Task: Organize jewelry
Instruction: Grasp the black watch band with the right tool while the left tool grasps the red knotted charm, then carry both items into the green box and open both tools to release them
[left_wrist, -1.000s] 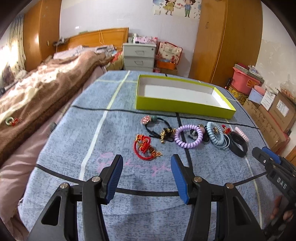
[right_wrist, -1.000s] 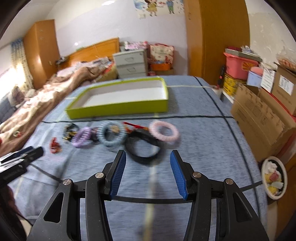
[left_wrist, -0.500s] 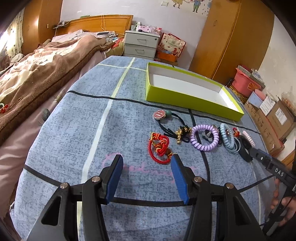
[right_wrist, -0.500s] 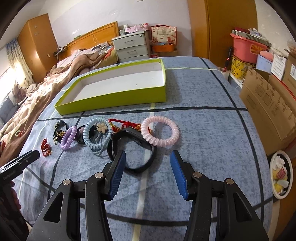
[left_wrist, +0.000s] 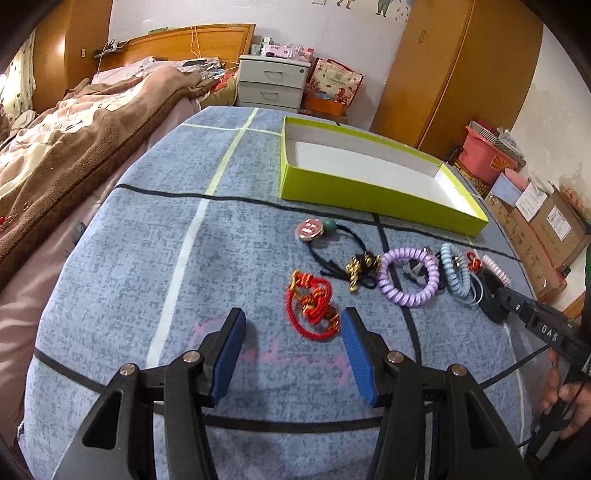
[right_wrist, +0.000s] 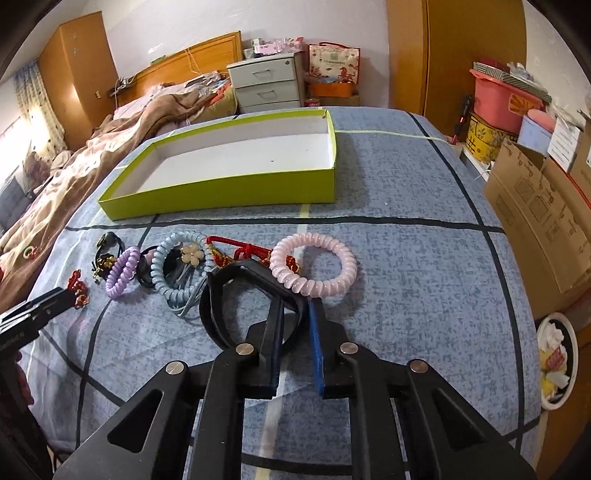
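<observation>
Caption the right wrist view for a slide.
Right gripper closing on the black band beside the pink coil bracelet, green box empty behind.

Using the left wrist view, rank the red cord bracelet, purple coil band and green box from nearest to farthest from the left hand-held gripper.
1. Red cord bracelet, just ahead of the left hand-held gripper.
2. Purple coil band, ahead and right.
3. Green box, far side.

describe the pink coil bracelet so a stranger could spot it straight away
Find the lime-green tray on the blue bedspread; a row of jewelry lies in front of it. The pink coil bracelet ends that row nearest the cardboard boxes, the only pale pink spiral ring.
</observation>
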